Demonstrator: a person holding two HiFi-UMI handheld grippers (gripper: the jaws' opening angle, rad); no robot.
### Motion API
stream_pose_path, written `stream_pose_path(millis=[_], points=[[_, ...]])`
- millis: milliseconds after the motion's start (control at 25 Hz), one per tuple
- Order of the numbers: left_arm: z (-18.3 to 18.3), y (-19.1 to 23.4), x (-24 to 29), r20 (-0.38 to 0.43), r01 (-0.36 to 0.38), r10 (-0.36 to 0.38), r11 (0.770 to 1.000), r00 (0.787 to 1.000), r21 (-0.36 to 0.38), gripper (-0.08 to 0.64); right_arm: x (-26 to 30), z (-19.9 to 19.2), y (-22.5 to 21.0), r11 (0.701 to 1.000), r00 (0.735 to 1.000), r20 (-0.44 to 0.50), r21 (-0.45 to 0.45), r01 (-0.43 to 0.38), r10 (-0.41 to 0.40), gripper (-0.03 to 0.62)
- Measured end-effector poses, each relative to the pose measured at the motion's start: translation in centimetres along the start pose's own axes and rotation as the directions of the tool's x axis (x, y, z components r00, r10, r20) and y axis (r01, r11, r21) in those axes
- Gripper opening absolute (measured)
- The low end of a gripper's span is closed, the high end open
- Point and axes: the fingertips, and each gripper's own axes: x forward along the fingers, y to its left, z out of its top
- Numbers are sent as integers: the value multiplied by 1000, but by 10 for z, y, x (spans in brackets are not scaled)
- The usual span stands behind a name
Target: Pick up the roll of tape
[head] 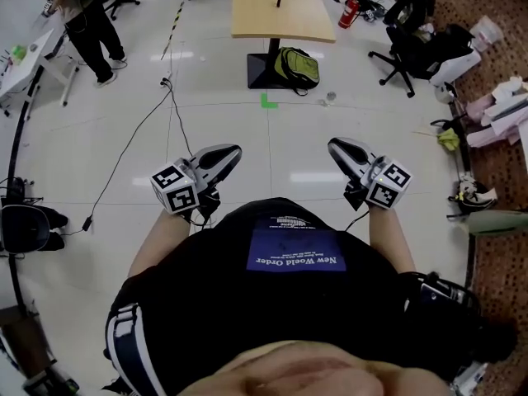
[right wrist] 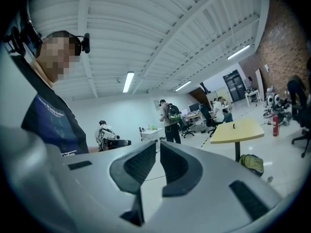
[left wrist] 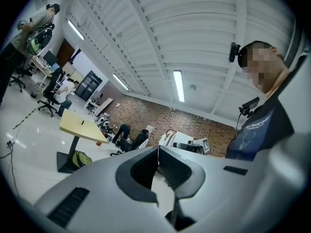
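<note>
Both grippers are held level in front of the person's body, over a pale tiled floor. My left gripper is shut with nothing between its jaws, which meet in the left gripper view. My right gripper is shut and empty too, with its jaws together in the right gripper view. Ahead stands a wooden-topped table with a small dark object on it. A small pale round thing lies on the floor right of the table base. I cannot tell whether either one is the roll of tape.
A yellow-green backpack leans against the table's black base. A green mark is stuck on the floor. A black cable runs across the floor at left. Office chairs, a red extinguisher and clutter line the right side. A person stands far left.
</note>
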Motion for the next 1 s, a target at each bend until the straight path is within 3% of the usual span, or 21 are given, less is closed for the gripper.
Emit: stream_pose_path(millis=[160, 560, 760, 1000], points=[[11, 27, 41, 8, -37, 37, 999, 999, 1, 8, 6, 8, -49, 999, 1000, 5, 18, -27, 27, 3], [62, 79, 172, 65, -168, 162, 980, 985, 105, 8, 13, 65, -205, 985, 985, 24, -29, -168, 169, 2], [78, 101, 231, 89, -193, 187, 980, 978, 56, 8, 21, 88, -269, 974, 975, 10, -46, -220, 221, 3], [85, 149, 251, 46, -204, 202, 978, 978, 42, 8, 57, 89, -305, 972, 972, 1, -29, -234, 234, 3]])
